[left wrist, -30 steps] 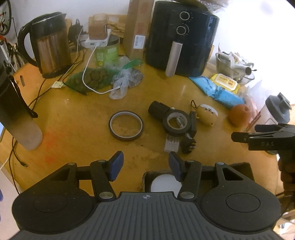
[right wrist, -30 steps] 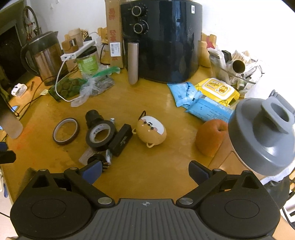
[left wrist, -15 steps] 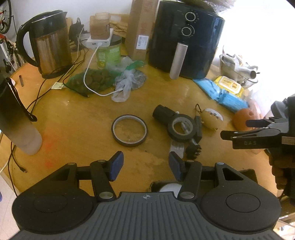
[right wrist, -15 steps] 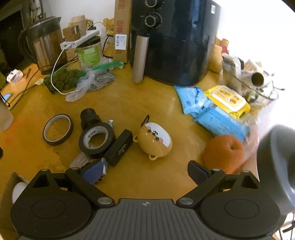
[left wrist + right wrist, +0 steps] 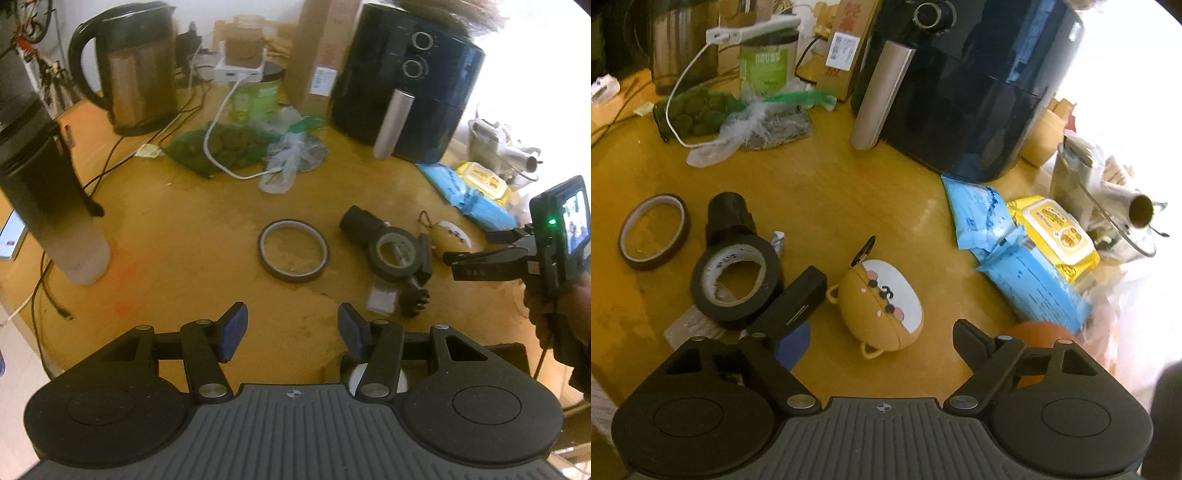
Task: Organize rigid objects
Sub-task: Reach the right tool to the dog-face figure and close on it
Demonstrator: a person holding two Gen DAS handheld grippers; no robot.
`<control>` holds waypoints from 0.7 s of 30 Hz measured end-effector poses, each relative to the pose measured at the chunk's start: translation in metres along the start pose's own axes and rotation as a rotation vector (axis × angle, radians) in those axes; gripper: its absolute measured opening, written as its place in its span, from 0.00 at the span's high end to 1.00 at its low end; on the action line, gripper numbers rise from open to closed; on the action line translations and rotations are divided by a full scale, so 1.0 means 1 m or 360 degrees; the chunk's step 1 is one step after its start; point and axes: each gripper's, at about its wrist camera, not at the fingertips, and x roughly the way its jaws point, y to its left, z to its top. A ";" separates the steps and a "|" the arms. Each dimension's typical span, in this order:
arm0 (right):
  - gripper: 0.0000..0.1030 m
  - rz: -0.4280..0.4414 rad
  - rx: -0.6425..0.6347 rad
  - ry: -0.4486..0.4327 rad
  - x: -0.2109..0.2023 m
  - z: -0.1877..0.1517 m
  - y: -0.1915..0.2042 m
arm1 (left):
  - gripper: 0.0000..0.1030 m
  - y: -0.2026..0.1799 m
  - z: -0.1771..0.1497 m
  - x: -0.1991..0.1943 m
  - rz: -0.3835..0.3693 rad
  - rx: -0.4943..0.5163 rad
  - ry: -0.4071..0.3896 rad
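A brown tape ring (image 5: 293, 250) lies flat mid-table, also in the right wrist view (image 5: 654, 231). A black tape roll (image 5: 737, 281) leans on a black cylinder (image 5: 729, 214) and a black bar (image 5: 793, 300). A tan bear-face case (image 5: 881, 303) lies just ahead of my right gripper (image 5: 882, 341), which is open and empty, low over the table. My left gripper (image 5: 291, 328) is open and empty above the near table edge. The right gripper (image 5: 476, 254) shows at the right of the left wrist view.
A black air fryer (image 5: 971, 85), kettle (image 5: 133, 74), dark tumbler (image 5: 44, 195), green bag (image 5: 221, 147) and white cable stand at the back and left. Blue and yellow wipe packs (image 5: 1030, 254) and an orange fruit (image 5: 1041, 332) lie right. A cardboard box (image 5: 369, 369) sits below the left gripper.
My right gripper has moved forward and down toward the bear-face case and tape roll. The grey bottle lid has left its view. My left gripper has drifted slightly back; both stay open.
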 end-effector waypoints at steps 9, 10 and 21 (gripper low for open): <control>0.30 0.0002 0.0028 0.0041 0.029 0.013 -0.004 | 0.48 0.020 -0.003 -0.008 -0.0026 -0.0106 -0.0020; 0.30 0.0006 0.0048 0.0036 0.031 0.014 -0.006 | 0.48 0.021 -0.002 -0.008 -0.0025 -0.0113 -0.0018; 0.42 0.0133 0.0228 0.0075 0.046 0.018 -0.013 | 0.48 0.021 -0.002 -0.004 -0.0041 -0.0128 0.0007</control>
